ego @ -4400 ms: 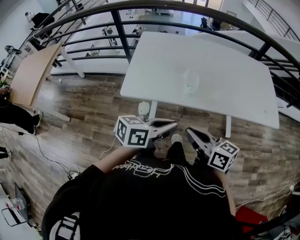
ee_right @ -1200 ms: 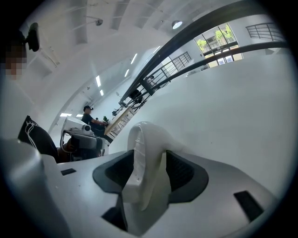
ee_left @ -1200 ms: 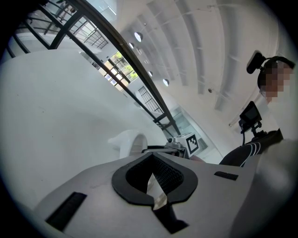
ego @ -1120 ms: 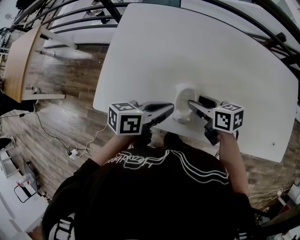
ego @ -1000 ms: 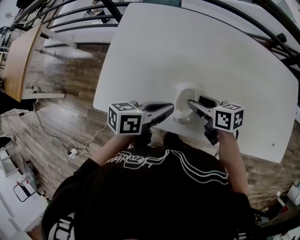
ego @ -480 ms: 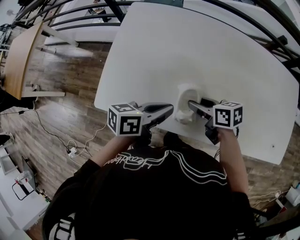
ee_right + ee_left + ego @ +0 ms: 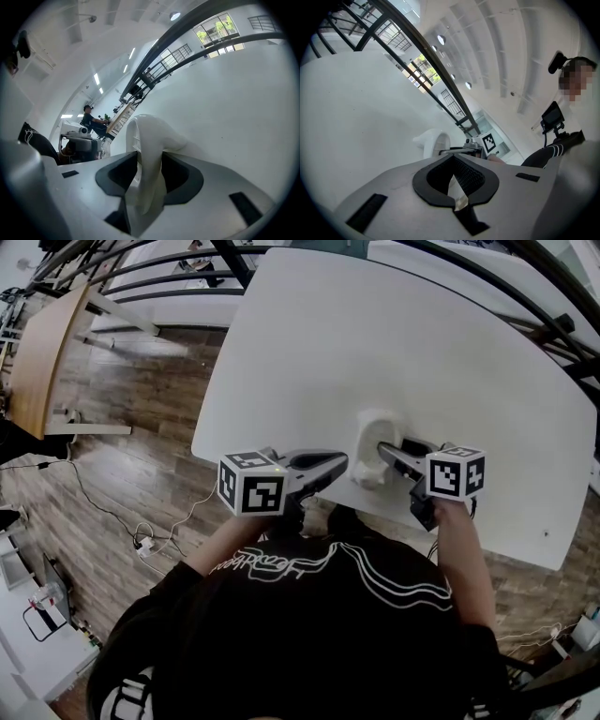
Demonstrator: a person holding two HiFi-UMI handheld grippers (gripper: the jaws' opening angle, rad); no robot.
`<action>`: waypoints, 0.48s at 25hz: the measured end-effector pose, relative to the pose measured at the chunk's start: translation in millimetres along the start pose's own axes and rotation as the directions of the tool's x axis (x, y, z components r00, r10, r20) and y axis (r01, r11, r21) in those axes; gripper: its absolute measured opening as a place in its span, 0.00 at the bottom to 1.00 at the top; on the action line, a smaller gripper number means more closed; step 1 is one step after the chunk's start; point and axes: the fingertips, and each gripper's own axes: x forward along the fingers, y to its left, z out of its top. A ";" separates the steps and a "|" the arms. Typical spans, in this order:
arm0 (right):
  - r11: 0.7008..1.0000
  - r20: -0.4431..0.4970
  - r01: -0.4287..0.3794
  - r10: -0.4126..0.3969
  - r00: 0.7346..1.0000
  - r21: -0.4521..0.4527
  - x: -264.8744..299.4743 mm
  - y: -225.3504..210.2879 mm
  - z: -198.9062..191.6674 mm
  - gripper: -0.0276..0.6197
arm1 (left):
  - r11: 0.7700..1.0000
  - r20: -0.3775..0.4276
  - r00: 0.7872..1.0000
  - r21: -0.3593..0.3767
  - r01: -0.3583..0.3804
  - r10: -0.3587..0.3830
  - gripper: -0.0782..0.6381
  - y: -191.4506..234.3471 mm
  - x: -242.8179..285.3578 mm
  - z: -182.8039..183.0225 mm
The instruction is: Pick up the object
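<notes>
- Right claw (image 7: 390, 444): closed on the white object (image 7: 370, 427), one jaw on each side of its thin curved wall. Jaws just drawn closer together. In the right gripper view, inner faces against the wall, no gap showing on either side.
- White object: stands on the white surface (image 7: 375, 334), near the front edge and toward the right side. Base down on the surface, not lifted. Pale and rounded, exact shape hard to make out.
- Left claw (image 7: 339, 462): closed, jaws together with nothing between them. Sits at the front edge of the surface, just left of the white object and apart from it, tips pointing toward it.
- Marker cube (image 7: 457, 474) on the right claw: just behind the jaws, at the end of the person's forearm (image 7: 459, 549).
- Second marker cube (image 7: 251, 484) on the left claw: off the surface, over the floor side of the front edge.
- From the left gripper view: white object ahead and slightly left, with the right claw's cube just beyond it.
- Black top (image 7: 309, 634) with white line print: fills the lower part of the head view.
- Wooden floor (image 7: 141, 446): left of and below the surface, with a thin cable (image 7: 103, 512) trailing across it.
- Wooden table (image 7: 47, 352): at the far left, well apart from the white surface.
- Seated person (image 7: 89, 119): far off in the right gripper view, small and dim.
</notes>
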 end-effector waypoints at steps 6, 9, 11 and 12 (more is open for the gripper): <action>1.000 0.025 0.019 -0.019 1.000 -0.010 -3.8 3.4 4.7 0.28 | 1.000 0.011 1.000 0.002 -0.004 0.004 0.12 -3.6 -5.1 3.4; 1.000 0.043 0.028 -0.028 0.999 -0.011 -5.9 4.5 6.5 0.27 | 1.000 0.016 1.000 0.006 -0.008 0.008 0.12 -5.0 -8.8 4.3; 0.999 0.057 0.036 -0.035 0.998 -0.010 -7.9 6.2 7.0 0.26 | 1.000 0.019 1.000 0.008 -0.010 0.010 0.12 -7.3 -12.0 3.3; 0.999 0.065 0.039 -0.038 0.997 -0.007 -9.3 7.3 7.1 0.26 | 1.000 0.020 1.000 0.009 -0.010 0.010 0.12 -8.8 -14.0 2.6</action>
